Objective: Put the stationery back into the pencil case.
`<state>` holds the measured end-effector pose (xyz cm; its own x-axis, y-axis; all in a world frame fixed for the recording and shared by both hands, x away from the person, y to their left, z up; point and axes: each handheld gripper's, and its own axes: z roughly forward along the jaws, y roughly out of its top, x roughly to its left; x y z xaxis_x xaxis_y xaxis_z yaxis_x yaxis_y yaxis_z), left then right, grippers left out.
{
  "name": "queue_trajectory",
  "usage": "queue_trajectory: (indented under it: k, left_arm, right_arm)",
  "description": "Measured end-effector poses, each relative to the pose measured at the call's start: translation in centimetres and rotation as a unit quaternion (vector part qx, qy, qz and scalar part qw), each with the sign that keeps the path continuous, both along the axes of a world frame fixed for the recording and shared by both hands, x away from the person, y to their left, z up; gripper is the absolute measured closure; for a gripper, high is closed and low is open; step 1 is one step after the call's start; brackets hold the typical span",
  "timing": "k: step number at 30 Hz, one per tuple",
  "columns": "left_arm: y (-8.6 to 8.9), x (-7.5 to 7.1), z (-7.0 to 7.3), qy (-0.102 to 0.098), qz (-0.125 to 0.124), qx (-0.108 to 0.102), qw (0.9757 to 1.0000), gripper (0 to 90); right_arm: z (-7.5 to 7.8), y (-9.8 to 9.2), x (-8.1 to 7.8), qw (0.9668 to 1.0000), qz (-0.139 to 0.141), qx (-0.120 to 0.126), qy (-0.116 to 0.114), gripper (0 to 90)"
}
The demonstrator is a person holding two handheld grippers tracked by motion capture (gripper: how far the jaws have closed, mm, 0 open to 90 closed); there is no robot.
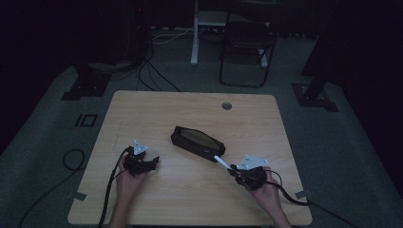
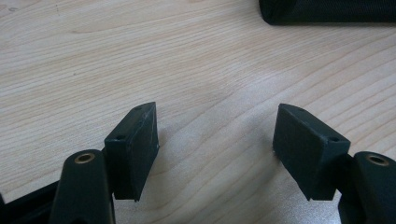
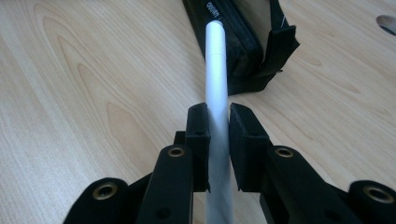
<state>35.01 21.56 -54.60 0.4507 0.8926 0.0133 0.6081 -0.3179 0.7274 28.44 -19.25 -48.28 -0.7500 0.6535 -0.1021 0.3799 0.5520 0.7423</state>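
Two grippers, one white pen and one black pencil case make up the count on the desk (image 1: pixel 142 199).

The left gripper (image 1: pixel 151 163) rests low on the wood in the person's left hand (image 1: pixel 128 176), its jaws spread wide with nothing between them. The right gripper (image 1: pixel 233 169), in the right hand (image 1: pixel 266 187), is clamped on the white pen (image 1: pixel 220 161), which sticks out ahead of its jaws. Just beyond the pen's tip lies the black pencil case (image 1: pixel 197 142); the tip reaches its near end, though whether they touch cannot be told. The case lies ahead of both grippers, between them and the far edge.

The desk is pale wood with rounded corners and one round cable hole (image 1: pixel 226 105) near the far edge. Around it is grey carpet in a dim room. Beyond the desk stand one dark folding chair (image 1: pixel 247 42) and a white post (image 1: pixel 194 33), with cables (image 1: pixel 152 76) trailing over the floor.

The left gripper view brings out the wood grain between the two parted pads (image 2: pixel 133 149) and an edge of the case (image 2: pixel 327 11) ahead and to the right. The right gripper view shows the pen (image 3: pixel 216 70) pinched upright between the pads (image 3: pixel 198 140), a seam partway along its barrel, and a small white label on the case (image 3: pixel 243 51), details too small to read from the high view.
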Motion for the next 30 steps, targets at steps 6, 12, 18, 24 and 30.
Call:
queue_trajectory:
  k: [6,12,18,24,30]
  left_arm:
    - [0.0,0.0,0.0,0.000,0.000,0.000,1.0000,31.7]
    - [0.0,0.0,0.0,0.000,0.000,0.000,1.0000,31.7]
    - [0.0,0.0,0.0,0.000,0.000,0.000,1.0000,31.7]
    - [0.0,0.0,0.0,0.000,0.000,0.000,1.0000,31.7]
    - [0.0,0.0,0.0,0.000,0.000,0.000,1.0000,31.7]
  right_arm:
    - [0.4,0.0,0.1,1.0000,0.000,0.000,-0.003,78.5]
    - [0.7,0.1,0.2,1.0000,0.001,-0.002,-0.006,78.5]
    - [0.9,0.0,0.3,1.0000,0.000,0.000,-0.007,78.5]
    - [1.1,0.1,0.4,0.9999,0.001,-0.003,-0.010,78.5]
    - [1.4,0.1,0.5,0.9999,0.001,-0.002,-0.012,78.5]
